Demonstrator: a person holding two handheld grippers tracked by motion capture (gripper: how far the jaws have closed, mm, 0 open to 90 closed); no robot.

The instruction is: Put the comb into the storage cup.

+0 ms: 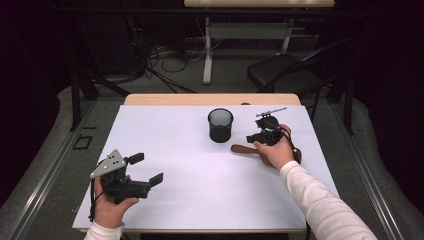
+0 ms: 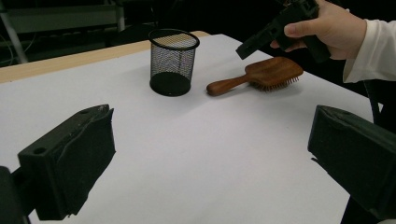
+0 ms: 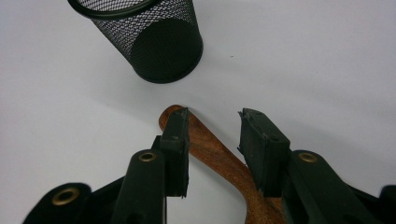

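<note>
Right tool (image 1: 256,136) hangs over the handle of the wooden hairbrush (image 2: 266,74), just to the right of the black mesh cup (image 1: 220,125) in the high view. Its two black jaws straddle the handle near the free tip, with a gap showing on each side in the right gripper view, so the pads are not pressing on the wood; the jaws are partly apart and nothing is gripped.

Taking the mesh cup as the landmark: the hairbrush lies flat on the white counter (image 1: 200,170) just beside the cup, handle tip pointing toward the cup's base and close to it without touching, paddle head farther away from the cup with its bristles facing down. The cup itself stands upright, open mouth up.

Left tool (image 1: 145,170) is held well away from the cup, toward the near left corner of the counter in the high view, a hand wrapped around its body and the grey plate on top. Its jaws stand wide apart with nothing between them, facing across the counter toward the cup and the brush.
</note>
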